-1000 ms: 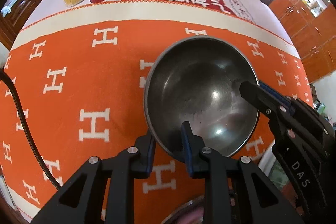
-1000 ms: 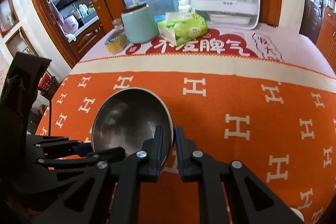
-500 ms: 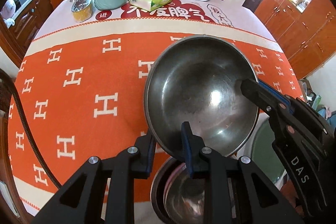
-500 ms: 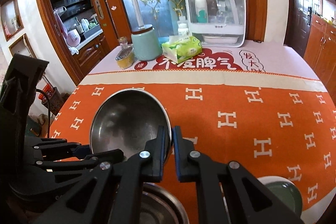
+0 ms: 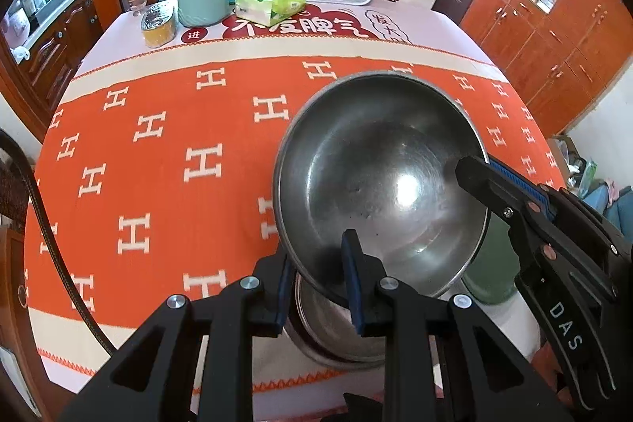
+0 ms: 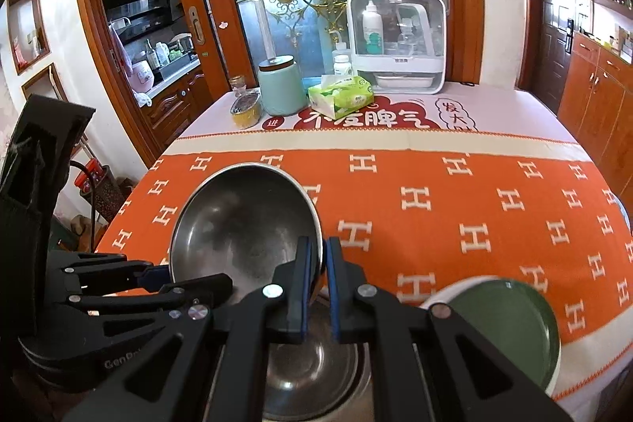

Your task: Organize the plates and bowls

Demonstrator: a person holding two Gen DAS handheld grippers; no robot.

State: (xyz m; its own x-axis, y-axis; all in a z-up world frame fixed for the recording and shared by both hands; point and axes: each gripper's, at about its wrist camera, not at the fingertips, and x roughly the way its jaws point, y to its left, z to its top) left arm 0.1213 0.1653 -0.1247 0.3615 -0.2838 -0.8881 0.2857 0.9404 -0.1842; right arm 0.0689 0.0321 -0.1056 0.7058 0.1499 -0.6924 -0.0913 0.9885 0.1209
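A steel bowl [image 5: 379,184] [image 6: 245,224] hangs tilted above the orange H-patterned tablecloth [image 5: 166,153], held by both grippers. My left gripper [image 5: 316,265] is shut on its near rim, one pad inside and one outside. My right gripper [image 6: 318,256] is shut on the rim's other side; its fingers [image 5: 486,184] reach in from the right in the left wrist view. Directly beneath the bowl, at the table's near edge, sits a stack of steel bowls [image 5: 336,335] [image 6: 316,362]. A green dish [image 6: 502,327] [image 5: 490,263] with a white rim lies just right of that stack.
At the table's far end stand a mint canister [image 6: 281,89], a green tissue pack [image 6: 340,99], a yellow-filled container [image 6: 245,111] and a white storage box [image 6: 395,42]. A black cable [image 5: 51,236] hangs at the left edge. Wooden cabinets line the right wall.
Both grippers carried the steel bowl upward and back toward the table's near edge. The stack of steel bowls and the green dish came into view under it.
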